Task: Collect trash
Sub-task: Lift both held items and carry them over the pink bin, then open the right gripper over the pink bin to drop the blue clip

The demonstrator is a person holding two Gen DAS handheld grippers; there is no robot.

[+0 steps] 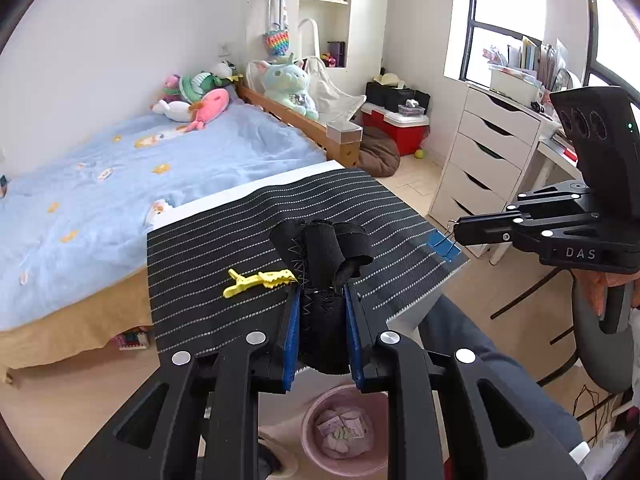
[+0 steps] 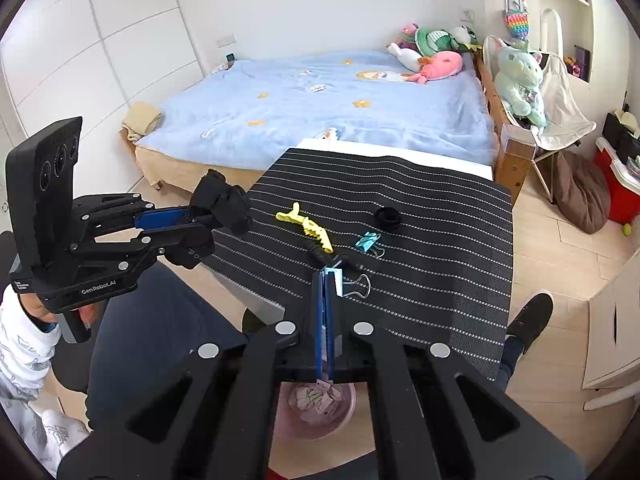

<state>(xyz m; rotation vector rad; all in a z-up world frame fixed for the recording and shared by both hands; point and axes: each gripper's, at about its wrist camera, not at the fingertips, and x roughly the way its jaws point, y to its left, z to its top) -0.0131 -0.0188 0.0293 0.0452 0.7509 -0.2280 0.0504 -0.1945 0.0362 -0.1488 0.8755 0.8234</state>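
Pale blue bedding covers the bed that fills the white-walled room, and in front of it a black cloth with white dotted stripes drapes a small table. A pink bin of paper scraps stands on the wooden floor below. The left gripper pinches a rolled black fabric scrap above the cloth; the right gripper is pressed together on a blue binder clip.
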